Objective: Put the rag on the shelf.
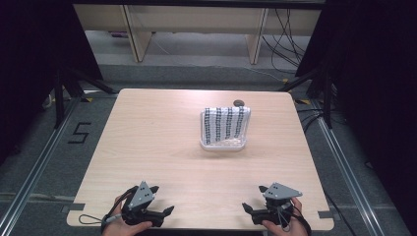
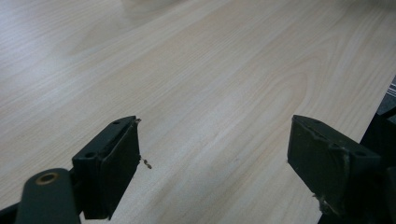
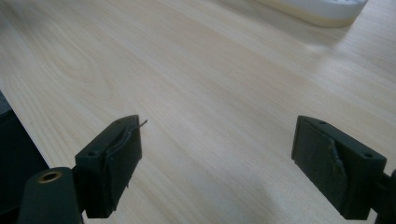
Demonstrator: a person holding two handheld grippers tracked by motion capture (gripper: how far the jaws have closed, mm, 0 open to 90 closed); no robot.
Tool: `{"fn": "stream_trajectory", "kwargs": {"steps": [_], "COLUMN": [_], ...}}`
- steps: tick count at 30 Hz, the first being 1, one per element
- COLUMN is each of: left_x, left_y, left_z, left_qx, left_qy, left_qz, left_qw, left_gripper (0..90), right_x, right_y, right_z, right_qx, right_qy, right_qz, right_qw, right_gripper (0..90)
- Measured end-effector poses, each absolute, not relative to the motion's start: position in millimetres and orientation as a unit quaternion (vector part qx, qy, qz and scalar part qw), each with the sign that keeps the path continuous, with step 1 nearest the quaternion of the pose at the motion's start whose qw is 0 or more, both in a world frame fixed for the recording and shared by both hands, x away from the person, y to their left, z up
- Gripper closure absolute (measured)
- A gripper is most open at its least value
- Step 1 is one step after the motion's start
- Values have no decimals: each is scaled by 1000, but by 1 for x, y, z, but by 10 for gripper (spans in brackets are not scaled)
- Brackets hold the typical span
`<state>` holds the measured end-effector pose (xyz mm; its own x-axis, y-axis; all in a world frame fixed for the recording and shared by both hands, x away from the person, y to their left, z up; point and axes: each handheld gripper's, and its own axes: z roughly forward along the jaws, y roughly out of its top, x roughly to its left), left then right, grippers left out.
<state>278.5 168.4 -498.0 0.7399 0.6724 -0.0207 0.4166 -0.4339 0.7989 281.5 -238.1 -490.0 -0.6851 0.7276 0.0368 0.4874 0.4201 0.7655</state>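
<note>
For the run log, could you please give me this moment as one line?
left gripper: open, empty | right gripper: open, empty | both at near table edge | striped cloth in white tray, untouched

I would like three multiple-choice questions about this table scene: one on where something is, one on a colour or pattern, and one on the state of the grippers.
1. Where does the tray stand?
A. on the table's far half, right of the middle
B. at the near left corner
C. between the two grippers

2. What pattern has the cloth in the tray?
A. plain red
B. white with dark stripes
C. green dots

3. How are the left gripper and the right gripper set?
A. both shut on the cloth
B. one open, one shut
C. both open and holding nothing

Key: 1 A, the high view shows the tray beyond the centre, toward the right. 2 B, dark bands run down the white cloth. 3 C, in each gripper view the jaws stand wide apart over bare wood.
</note>
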Motion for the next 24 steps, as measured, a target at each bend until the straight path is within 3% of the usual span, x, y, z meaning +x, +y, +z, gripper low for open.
{"fn": "stream_trajectory", "kwargs": {"steps": [24], "left_x": [283], "left_y": [169], "left_z": [-502], "left_qx": [835], "left_qy": [339], "left_qz": [146], "left_qw": [409], "left_gripper": [163], "right_x": [285], "right_y": [-240], "right_z": [-491], "right_qx": [370], "right_qy": [829], "right_qz": [388], "right_qw": [157], "right_gripper": [171]}}
